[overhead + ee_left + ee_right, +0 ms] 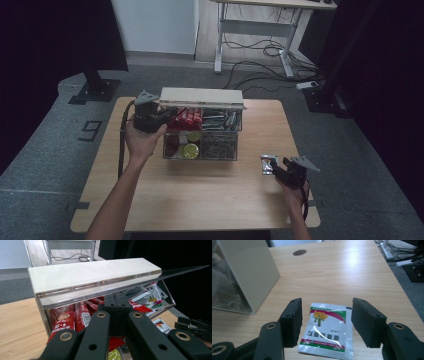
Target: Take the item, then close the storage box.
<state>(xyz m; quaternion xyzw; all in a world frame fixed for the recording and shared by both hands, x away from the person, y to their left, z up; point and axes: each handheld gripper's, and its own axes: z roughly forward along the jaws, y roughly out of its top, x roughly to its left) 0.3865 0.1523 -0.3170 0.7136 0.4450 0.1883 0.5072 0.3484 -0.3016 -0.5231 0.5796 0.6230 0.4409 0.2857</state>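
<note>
Right hand-held gripper (pixel 325 322) sat low over the surface (pixel 337 272) with its jaws spread, pads not pressing anything. The sachet (pixel 327 331) lay flat on the surface between the two jaws, clear of both pads.

Sachet look: flat rectangular foil pouch, silver edges, white face, dark red curved band across the top corner, yellow flower graphic near the top, dark lettering mid-panel, thin green strip and a red strip at the bottom. Glare streak across the middle. Lettering too small to read. In the high view the sachet (pixel 268 164) sat just ahead of the right hand-held gripper (pixel 279 167), toward the surface's right edge.

Left hand-held gripper (pixel 117 305) had its jaws pressed together, tips up under the cream lid (pixel 92 275) of the clear box (pixel 167 298); whether they pinched the lid edge, can't tell. Lid stood raised and tilted. Beyond those jaws inside the box: red wrapped bars (pixel 72 317) on the left and more white sachets (pixel 150 298) to the right. In the high view the box (pixel 202 131) was well apart from the right hand-held gripper, off to its left.
</note>
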